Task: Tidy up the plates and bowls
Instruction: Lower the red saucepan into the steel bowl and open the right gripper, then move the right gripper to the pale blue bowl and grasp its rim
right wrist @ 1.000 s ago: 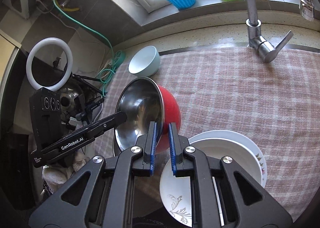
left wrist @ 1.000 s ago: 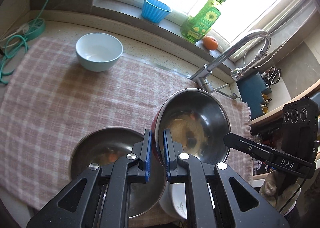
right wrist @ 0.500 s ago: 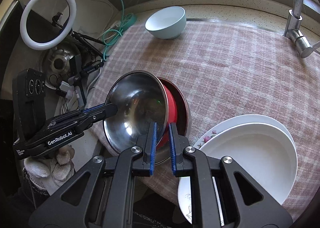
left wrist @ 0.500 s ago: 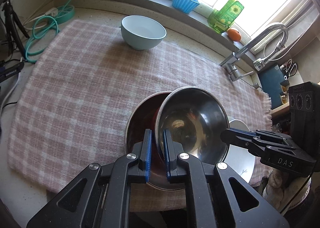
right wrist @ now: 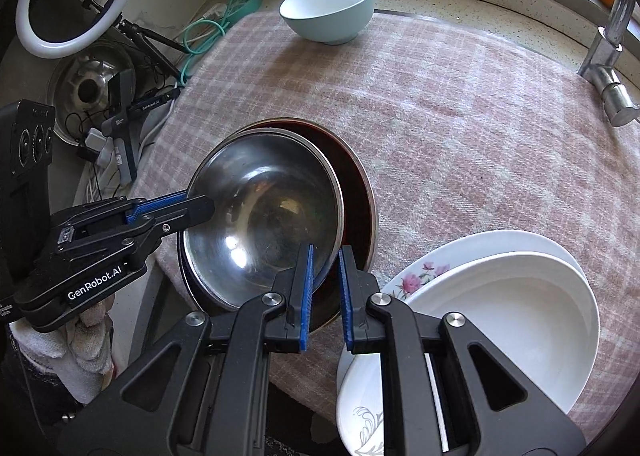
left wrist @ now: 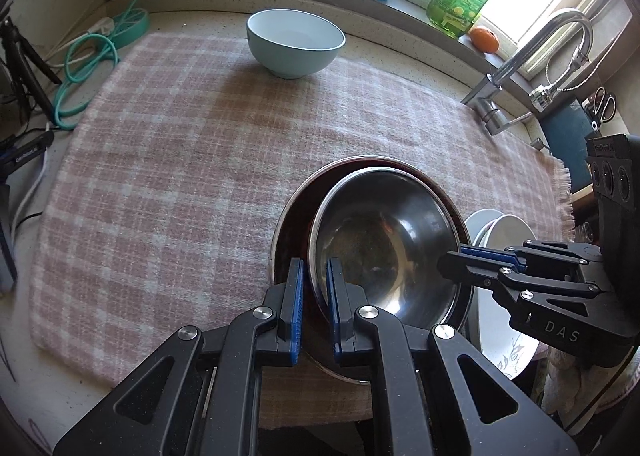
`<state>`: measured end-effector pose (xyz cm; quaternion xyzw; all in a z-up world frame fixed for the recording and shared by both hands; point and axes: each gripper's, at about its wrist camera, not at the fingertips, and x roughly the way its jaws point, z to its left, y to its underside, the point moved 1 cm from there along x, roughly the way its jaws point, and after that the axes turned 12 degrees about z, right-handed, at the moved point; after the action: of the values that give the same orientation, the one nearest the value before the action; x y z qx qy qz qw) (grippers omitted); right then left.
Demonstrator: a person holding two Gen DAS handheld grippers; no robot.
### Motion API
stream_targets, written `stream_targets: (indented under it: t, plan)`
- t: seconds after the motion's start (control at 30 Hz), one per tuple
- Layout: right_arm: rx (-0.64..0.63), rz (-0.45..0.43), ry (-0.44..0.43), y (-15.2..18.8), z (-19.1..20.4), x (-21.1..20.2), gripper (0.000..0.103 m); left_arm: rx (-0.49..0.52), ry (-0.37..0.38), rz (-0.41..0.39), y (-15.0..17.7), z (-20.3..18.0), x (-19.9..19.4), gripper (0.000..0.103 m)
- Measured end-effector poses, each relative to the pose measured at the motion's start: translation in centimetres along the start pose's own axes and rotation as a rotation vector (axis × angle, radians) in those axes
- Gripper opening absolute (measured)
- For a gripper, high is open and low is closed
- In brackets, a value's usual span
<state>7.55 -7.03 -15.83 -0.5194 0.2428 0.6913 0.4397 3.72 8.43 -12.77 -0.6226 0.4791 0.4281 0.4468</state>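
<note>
A: L to R, quick. Far left, off the cloth (left wrist: pixel 192 159): green cable (left wrist: pixel 86 67). Pale blue bowl (left wrist: pixel 295 41) sits alone at the back of the cloth, well apart from the rest.

B: And the steel bowl (left wrist: pixel 384 244)?

A: Near the front edge, tilted, partly inside the bigger bowl (left wrist: pixel 292 215) under it. Left gripper (left wrist: pixel 316 304) is clamped on its near rim, right gripper (left wrist: pixel 456 266) pinched on the opposite rim. Can't tell if it's fully seated.

B: Risk?

A: My guess: if one side lets go first, it tips or skids on the metal, since it's sitting crooked. Also the stack's close to the cloth edge.

B: Right of that?

A: White plates (right wrist: pixel 500 296), stacked, just beside the bowls. A slip that way could knock them.
</note>
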Motion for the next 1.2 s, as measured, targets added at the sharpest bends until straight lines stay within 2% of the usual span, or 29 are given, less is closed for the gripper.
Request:
stream_targets:
  t: [0.1, 0.23, 0.33, 0.47, 0.7, 0.9, 0.97, 1.2]
  plan:
    - [-0.014, 0.001, 0.027, -0.1, 0.4, 0.1, 0.014, -0.005, -0.004, 0.009, -0.1, 0.1, 0.3, 0.009]
    - [-0.028, 0.003, 0.032, -0.2, 0.8, 0.0, 0.026, -0.013, 0.0, 0.016, -0.1, 0.1, 0.5, 0.009]
    - [-0.037, -0.006, 0.051, -0.3, 1.0, -0.1, 0.028, -0.016, 0.0, 0.012, -0.2, 0.2, 0.4, 0.01]
    - [-0.038, -0.007, 0.032, -0.4, 1.3, -0.3, 0.039, -0.02, 0.009, 0.005, -0.3, 0.3, 0.2, 0.01]
    - [-0.035, -0.043, 0.007, -0.2, 1.2, -1.9, 0.04, -0.024, 0.037, -0.016, -0.4, 0.5, -0.8, 0.01]
    - [-0.058, -0.101, -0.011, -0.2, 1.2, -4.1, 0.041, -0.039, 0.079, -0.068, -0.8, 1.4, -2.5, 0.01]
    - [-0.052, -0.142, -0.024, -0.5, 0.9, -5.1, 0.055, -0.052, 0.093, -0.087, -1.2, 1.9, -3.0, 0.01]
    - [-0.024, -0.287, -0.066, -3.7, 0.2, -8.7, 0.064, -0.075, 0.11, -0.127, -4.7, 3.9, -4.1, 0.01]
